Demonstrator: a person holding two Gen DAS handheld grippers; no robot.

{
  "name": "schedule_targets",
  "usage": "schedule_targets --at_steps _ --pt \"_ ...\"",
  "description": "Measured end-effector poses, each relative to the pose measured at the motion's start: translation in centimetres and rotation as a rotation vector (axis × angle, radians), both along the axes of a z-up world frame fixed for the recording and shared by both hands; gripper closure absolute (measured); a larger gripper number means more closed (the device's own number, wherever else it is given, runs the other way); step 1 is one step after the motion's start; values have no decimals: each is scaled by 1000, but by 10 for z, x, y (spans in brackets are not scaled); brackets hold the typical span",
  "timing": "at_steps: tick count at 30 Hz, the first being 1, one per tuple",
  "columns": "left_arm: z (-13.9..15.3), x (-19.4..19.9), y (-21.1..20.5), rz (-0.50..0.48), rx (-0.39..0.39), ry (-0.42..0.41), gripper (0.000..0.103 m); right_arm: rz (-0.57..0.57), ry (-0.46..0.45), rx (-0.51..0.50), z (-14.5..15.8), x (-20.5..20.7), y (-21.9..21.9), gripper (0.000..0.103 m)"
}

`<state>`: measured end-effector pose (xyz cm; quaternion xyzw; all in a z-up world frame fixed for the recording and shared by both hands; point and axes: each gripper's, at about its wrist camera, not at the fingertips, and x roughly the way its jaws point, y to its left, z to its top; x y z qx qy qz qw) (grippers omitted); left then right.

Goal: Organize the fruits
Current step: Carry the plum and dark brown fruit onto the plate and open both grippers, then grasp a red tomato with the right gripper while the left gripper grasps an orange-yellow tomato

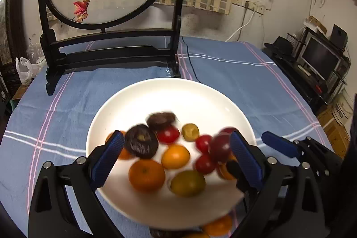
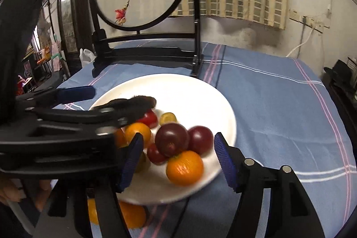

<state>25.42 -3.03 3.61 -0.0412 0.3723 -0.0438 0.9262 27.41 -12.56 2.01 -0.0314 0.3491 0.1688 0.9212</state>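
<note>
We work over a round table under a blue striped tablecloth (image 1: pixel 234 81), with a dark wooden screen stand (image 1: pixel 107 52) carrying a bird embroidery at the far side. Nearer us sits the white plate (image 1: pixel 178 95), and most of the fruit is already heaped in its near half. Our left gripper (image 1: pixel 176 156) hangs low over that heap with its jaws wide apart and nothing between them; our right gripper (image 2: pixel 178 158) comes in from the plate's right side, its jaws likewise spread and empty. In the pile we make out two dark brown wrinkled fruits (image 1: pixel 141 141), a mandarin (image 1: pixel 146 175), a smaller orange one (image 1: pixel 175 156), a yellow-green fruit (image 1: pixel 187 182) and several red cherry tomatoes (image 1: pixel 168 134); from the right wrist view a dark red plum-like fruit (image 2: pixel 171 139) rests on an orange fruit (image 2: pixel 185 167). A couple more orange fruits (image 2: pixel 131 216) lie on the cloth just off the plate's near edge, partly hidden beneath it. We judge the gathering is nearly finished, with these strays still to be collected. The next move seems to call for drawing one gripper back off the plate, lowering it astride a stray, and closing gently, since the round skins roll easily and the plate rim stands close by.
</note>
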Motion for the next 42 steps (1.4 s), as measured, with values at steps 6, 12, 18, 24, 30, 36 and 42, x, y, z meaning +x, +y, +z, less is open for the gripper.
schedule_targets --at_steps 6,12,18,24,30,36,42 --pt "-8 -38 10 54 -49 8 8 0 -2 2 4 -23 -10 33" --pt "-30 -77 36 112 -169 83 7 69 -4 12 1 -58 -12 32" --pt "-43 -104 48 164 -177 99 7 158 105 46 -15 -80 -15 32" --pt "-58 -98 52 156 -131 174 7 250 145 -75 -33 -93 12 32" --pt "-56 -104 59 196 -140 150 7 291 187 -117 -48 -97 30 51" --pt "-60 -101 50 153 -137 171 7 328 159 -162 -49 -109 41 73" --pt "-60 -103 40 110 -121 171 7 239 145 -114 -33 -100 12 73"
